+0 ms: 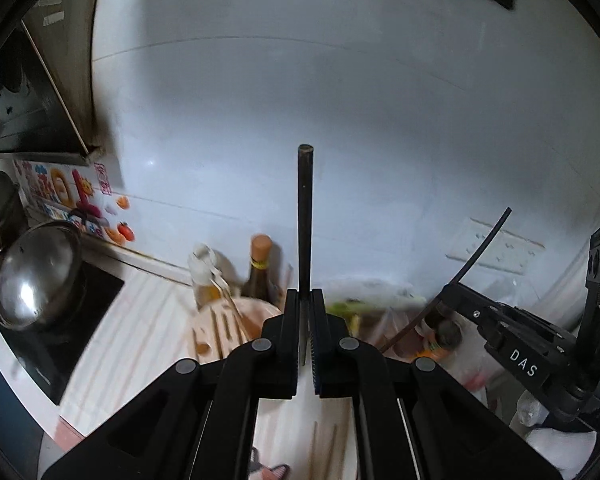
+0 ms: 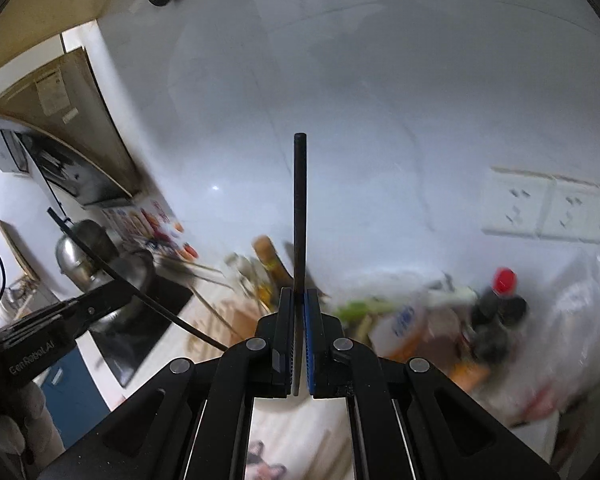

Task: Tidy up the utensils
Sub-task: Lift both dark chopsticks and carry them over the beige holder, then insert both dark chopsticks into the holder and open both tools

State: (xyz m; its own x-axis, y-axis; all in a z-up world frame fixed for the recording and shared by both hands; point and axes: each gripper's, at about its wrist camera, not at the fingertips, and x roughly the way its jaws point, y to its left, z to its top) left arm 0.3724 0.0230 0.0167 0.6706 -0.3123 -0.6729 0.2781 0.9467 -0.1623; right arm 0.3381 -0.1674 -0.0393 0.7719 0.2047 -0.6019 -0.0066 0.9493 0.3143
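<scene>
My left gripper (image 1: pixel 305 300) is shut on a dark chopstick (image 1: pixel 305 216) that stands straight out past the pads against the white tiled wall. My right gripper (image 2: pixel 299 298) is likewise shut on a second dark chopstick (image 2: pixel 299 208). In the left wrist view the right gripper (image 1: pixel 446 294) appears low at the right, its chopstick (image 1: pixel 482 246) curving upward. The right wrist view shows the left gripper (image 2: pixel 118 286) at the left with its chopstick (image 2: pixel 100 258). Two loose brown chopsticks (image 1: pixel 324 448) lie on the pale wood-pattern counter (image 1: pixel 152 332) below. Both views are blurred.
A steel-lidded pot (image 1: pixel 36 276) sits on a black hob (image 1: pixel 52 340) at the left. Bottles (image 1: pixel 258 268) and a pale wooden board or holder (image 1: pixel 224 324) stand by the wall. Jars, a red-capped bottle (image 2: pixel 504 282) and plastic bags crowd the right. Wall sockets (image 2: pixel 548 206) are on the tiles.
</scene>
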